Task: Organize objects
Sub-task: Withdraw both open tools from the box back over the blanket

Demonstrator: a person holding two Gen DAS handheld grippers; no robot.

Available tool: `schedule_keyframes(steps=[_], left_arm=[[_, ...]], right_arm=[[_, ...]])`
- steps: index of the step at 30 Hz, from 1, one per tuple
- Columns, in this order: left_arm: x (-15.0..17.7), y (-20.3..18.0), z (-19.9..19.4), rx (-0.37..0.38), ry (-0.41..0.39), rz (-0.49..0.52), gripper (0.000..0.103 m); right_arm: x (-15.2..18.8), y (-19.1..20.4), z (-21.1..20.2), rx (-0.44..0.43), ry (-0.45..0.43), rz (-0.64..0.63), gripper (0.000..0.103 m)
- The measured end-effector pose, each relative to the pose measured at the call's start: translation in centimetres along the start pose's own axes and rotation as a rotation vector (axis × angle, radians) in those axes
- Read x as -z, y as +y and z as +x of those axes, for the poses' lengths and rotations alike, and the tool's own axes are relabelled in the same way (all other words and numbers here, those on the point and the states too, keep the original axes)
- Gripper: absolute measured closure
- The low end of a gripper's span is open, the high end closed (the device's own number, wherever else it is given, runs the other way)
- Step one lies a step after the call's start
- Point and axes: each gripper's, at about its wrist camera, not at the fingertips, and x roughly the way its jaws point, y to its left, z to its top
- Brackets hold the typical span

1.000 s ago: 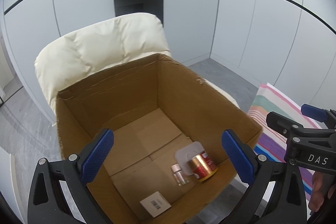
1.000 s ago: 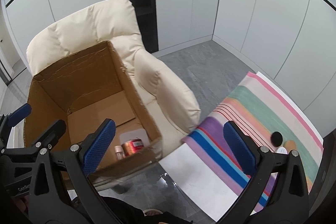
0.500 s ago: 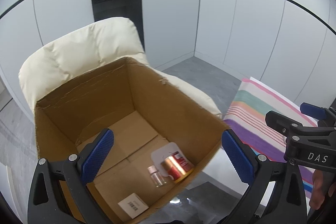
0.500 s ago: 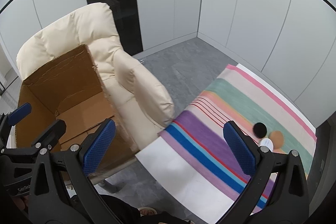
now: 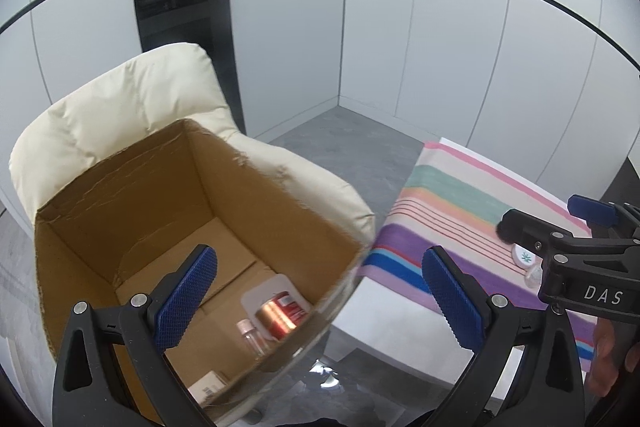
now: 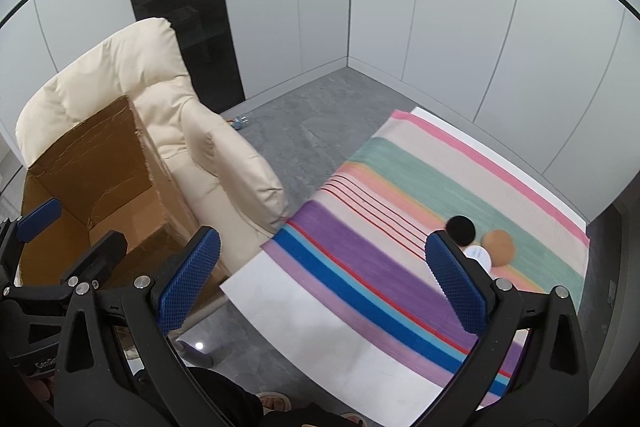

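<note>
An open cardboard box (image 5: 100, 203) sits on a cream armchair (image 5: 120, 107). Inside lie a copper-and-red can (image 5: 278, 313), a small clear bottle (image 5: 250, 335) and a white labelled card (image 5: 208, 387). My left gripper (image 5: 320, 303) is open and empty above the box's right front corner. My right gripper (image 6: 324, 283) is open and empty above the striped cloth (image 6: 400, 211). On the cloth lie a black disc (image 6: 460, 230), a tan disc (image 6: 498, 247) and a white round object (image 6: 478, 255), close to my right finger. The box (image 6: 92, 167) also shows at the left of the right wrist view.
The striped cloth covers a white table (image 6: 320, 339) right of the armchair (image 6: 132, 87). In the left wrist view the right gripper's body (image 5: 580, 263) hides part of the small round objects (image 5: 524, 257) on the cloth. Grey floor (image 6: 304, 123) and white wall panels lie behind.
Both grippers have swung to the right, away from the box and toward the striped table. The discs on the cloth now sit nearer the right gripper. Both stay open and empty.
</note>
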Motion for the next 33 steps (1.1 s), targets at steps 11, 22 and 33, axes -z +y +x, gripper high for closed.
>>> schedule_keyframes(steps=[11,22,33], left_arm=[[-0.4,-3.4,0.4,0.048,-0.001,0.04,0.0],[-0.2,-6.8,0.7,0.101,0.004,0.082,0.0],[0.0,-10.6,1.4,0.153,0.031,0.138,0.0]], right_arm=[[1.0,-3.6,-0.7,0.04,0.002,0.048,0.0],[2.2,-7.1,-1.7,0.08,0.007,0.099,0.0],[4.1,-11.3,-2.6,0.147,0.026,0.139,0.0]])
